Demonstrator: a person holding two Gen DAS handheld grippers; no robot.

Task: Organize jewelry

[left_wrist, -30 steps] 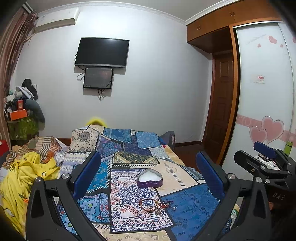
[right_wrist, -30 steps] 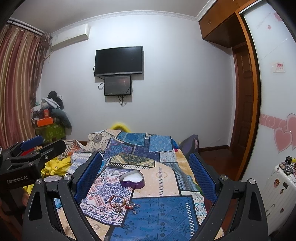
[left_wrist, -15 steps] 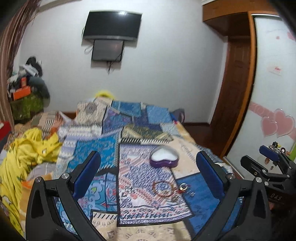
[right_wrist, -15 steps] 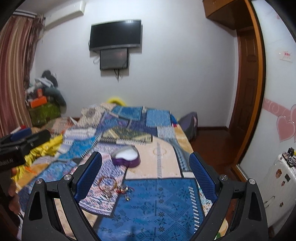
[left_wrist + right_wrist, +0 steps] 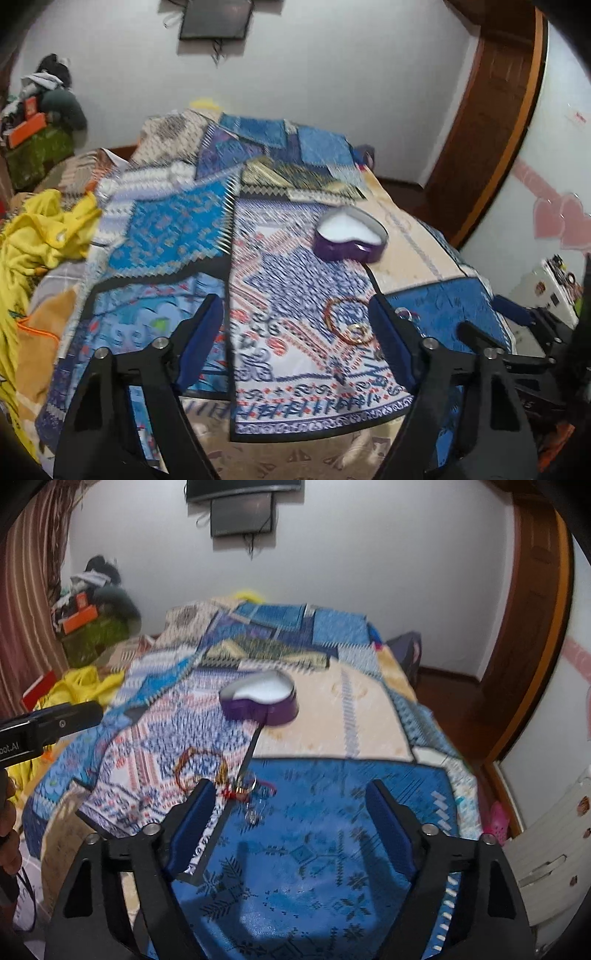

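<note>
- We see the patchwork bedspread [image 5: 173, 229] stretching ahead of both tongs; nothing on it looks sorted yet
- The heart-shaped purple box [image 5: 350, 240] sits open and empty well ahead of our tongs; by our reading all the filling is left
- Our left gripper [image 5: 295, 339] and right gripper [image 5: 291, 823] are each narrowing from spread, with nothing between the jaws
- The red bangle [image 5: 345, 321] lies just beside the left tong's right finger; rings and 1 red cord [image 5: 251, 794] lie just ahead of the right tong's left finger
</note>
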